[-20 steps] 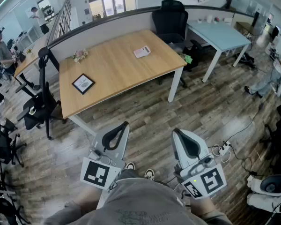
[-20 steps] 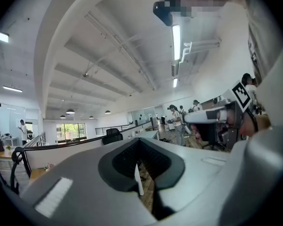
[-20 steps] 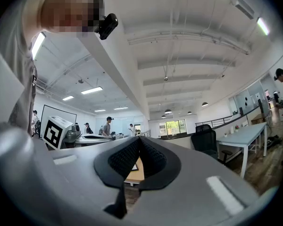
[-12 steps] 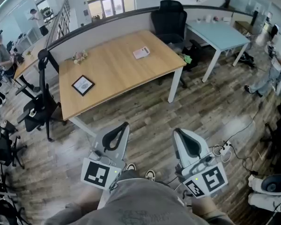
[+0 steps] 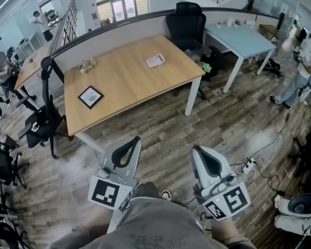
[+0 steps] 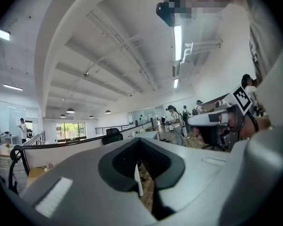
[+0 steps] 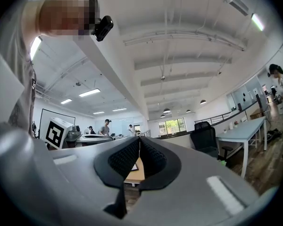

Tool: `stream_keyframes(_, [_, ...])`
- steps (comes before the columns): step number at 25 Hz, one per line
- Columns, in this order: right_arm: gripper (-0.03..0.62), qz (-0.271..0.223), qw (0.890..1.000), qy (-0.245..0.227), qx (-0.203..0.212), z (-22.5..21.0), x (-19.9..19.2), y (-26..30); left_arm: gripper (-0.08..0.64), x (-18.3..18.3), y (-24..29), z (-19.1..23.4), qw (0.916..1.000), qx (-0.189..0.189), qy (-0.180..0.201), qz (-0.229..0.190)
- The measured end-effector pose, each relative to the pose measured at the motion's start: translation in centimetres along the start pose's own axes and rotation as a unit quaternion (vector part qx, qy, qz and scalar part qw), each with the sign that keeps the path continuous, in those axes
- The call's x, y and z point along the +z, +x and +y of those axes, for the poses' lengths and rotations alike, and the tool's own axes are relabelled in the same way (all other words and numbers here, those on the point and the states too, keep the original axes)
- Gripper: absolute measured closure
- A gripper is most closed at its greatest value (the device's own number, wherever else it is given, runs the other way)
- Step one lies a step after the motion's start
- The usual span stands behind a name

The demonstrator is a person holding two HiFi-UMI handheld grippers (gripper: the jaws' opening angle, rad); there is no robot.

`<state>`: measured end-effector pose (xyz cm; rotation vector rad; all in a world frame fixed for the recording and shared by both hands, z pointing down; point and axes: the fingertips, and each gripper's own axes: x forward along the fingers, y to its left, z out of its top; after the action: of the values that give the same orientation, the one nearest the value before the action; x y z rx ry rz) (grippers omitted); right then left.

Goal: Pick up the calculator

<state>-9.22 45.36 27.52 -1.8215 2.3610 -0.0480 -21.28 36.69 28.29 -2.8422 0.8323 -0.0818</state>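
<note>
The calculator (image 5: 155, 60), small, pale and pinkish, lies near the far right part of a wooden table (image 5: 129, 82) in the head view. Both grippers are held low in front of the person's body, well short of the table and above the wood floor. My left gripper (image 5: 133, 141) has its dark pads together with nothing between them, as the left gripper view (image 6: 139, 142) also shows. My right gripper (image 5: 199, 152) is shut and empty too. In the right gripper view (image 7: 139, 140) a bit of the wooden table (image 7: 136, 172) shows below the closed tips.
A framed picture (image 5: 90, 96) and a small bunch of flowers (image 5: 86, 65) also lie on the table. A black office chair (image 5: 186, 22) stands behind it, with a light blue table (image 5: 243, 38) to its right. Another chair (image 5: 44, 118) stands left. Cables and a power strip (image 5: 247, 165) lie on the floor.
The table has drifted slightly left in the head view and one shoe has slipped out of sight. Both grippers keep their places and stay shut.
</note>
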Motion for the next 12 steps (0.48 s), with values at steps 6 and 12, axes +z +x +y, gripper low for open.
stream_keyframes(6, [0.406, -0.045, 0.998, 0.032, -0.023, -1.6, 0.7, 0.2, 0.558, -0.8, 1.2, 0.2, 0.9999, -0.008, -0.009, 0.006])
stream_keyframes(12, [0.373, -0.043, 0.999, 0.020, -0.016, -2.5, 0.5, 2.9, 0.558, -0.9, 3.4, 2.1, 0.9999, -0.010, -0.011, -0.002])
